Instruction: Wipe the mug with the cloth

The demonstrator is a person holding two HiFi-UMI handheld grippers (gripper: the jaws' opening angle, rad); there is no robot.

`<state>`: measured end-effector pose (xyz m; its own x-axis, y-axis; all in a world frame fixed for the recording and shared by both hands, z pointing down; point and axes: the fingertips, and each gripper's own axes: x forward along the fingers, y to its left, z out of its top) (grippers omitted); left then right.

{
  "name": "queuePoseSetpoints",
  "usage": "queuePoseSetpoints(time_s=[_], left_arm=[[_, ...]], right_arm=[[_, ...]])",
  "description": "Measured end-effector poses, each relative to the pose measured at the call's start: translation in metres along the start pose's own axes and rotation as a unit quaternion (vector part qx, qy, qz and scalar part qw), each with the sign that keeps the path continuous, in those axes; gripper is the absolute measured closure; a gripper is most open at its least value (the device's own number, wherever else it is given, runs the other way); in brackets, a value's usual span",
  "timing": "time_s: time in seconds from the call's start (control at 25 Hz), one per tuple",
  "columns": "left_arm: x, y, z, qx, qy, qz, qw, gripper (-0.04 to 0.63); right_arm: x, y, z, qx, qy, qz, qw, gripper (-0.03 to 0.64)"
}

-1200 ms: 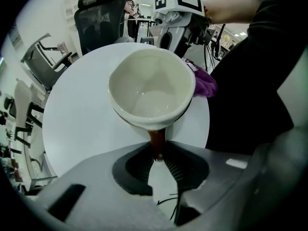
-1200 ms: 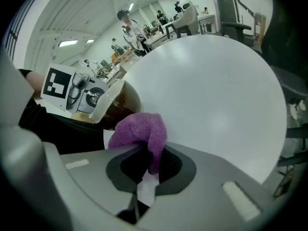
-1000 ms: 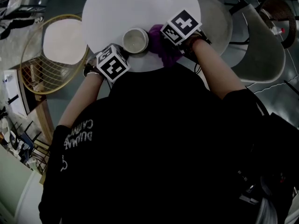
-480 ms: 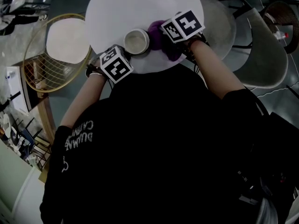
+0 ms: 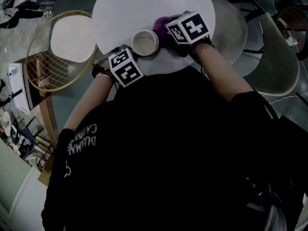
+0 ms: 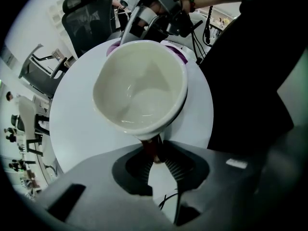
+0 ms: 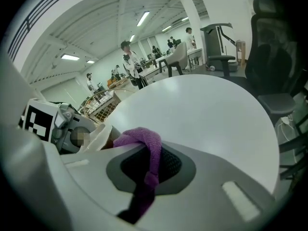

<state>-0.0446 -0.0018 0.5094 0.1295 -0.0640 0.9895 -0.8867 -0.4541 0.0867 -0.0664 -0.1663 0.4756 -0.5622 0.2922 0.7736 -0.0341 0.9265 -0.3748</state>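
left gripper [image 6: 153, 154] clamped on cream ceramic mug [image 6: 139, 88], right gripper [image 7: 150, 170] pinching purple cloth [image 7: 144, 139]: hold mug still, sweep cloth round outer wall.

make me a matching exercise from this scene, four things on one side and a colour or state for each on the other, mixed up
Things
1. mug
2. cloth
3. table
4. chair

Colours and states
A. purple, pinched in the right gripper
B. round and white, below the mug
C. wire-framed, standing beside the table
D. cream, empty inside, handle clamped in the left gripper

Right pairs: 1-D, 2-A, 3-B, 4-C
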Motion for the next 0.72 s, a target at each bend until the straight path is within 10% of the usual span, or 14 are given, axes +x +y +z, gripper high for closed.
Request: queuePoseSetpoints(time_s=[0.72], left_arm=[[-0.007, 0.011, -0.001, 0.058, 0.015, 0.034, 0.9976, 0.528]], right_arm=[[0.014, 0.003, 0.018, -0.048, -0.011, -0.005, 0.999, 0.601]])
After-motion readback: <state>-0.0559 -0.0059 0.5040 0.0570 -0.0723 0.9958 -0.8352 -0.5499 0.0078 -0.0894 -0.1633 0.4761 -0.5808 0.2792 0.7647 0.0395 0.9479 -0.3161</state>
